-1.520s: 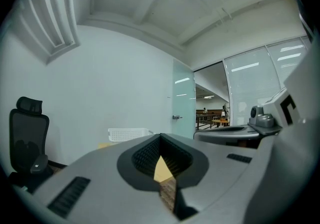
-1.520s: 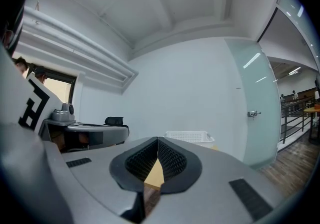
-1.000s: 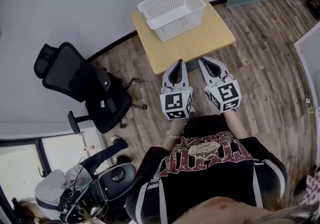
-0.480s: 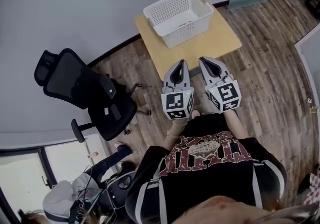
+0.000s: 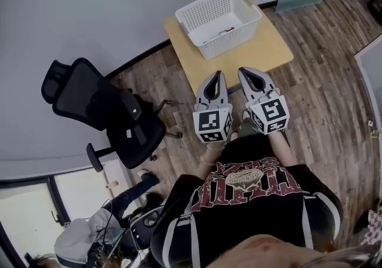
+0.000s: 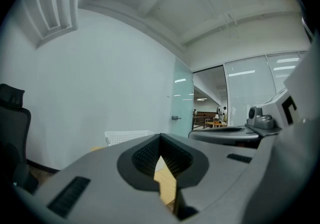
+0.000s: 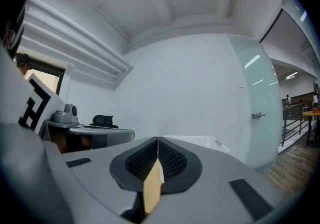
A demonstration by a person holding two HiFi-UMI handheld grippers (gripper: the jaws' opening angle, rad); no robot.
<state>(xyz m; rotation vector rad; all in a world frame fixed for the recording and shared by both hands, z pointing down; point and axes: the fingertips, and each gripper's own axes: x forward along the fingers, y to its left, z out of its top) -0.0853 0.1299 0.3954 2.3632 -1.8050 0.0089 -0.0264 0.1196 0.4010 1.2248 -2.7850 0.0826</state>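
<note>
Table (image 5: pixel 270 46) edge near left tongs (image 5: pixel 216 73), right tongs (image 5: pixel 241 70).

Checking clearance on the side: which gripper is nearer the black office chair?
Left. In the head view the left gripper hangs right of the black office chair; the right gripper is beyond it, farther away.

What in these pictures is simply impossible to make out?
- Head view: the contents of the white basket. There is a small item with red on it, too small to name.
- Both gripper views: the basket's inside, hidden by its own wall and the gripper bodies.
- Head view: the table near edge, covered by the left gripper and right gripper.
- Head view: a person at the bottom left, cut off by the picture's edge.
</note>
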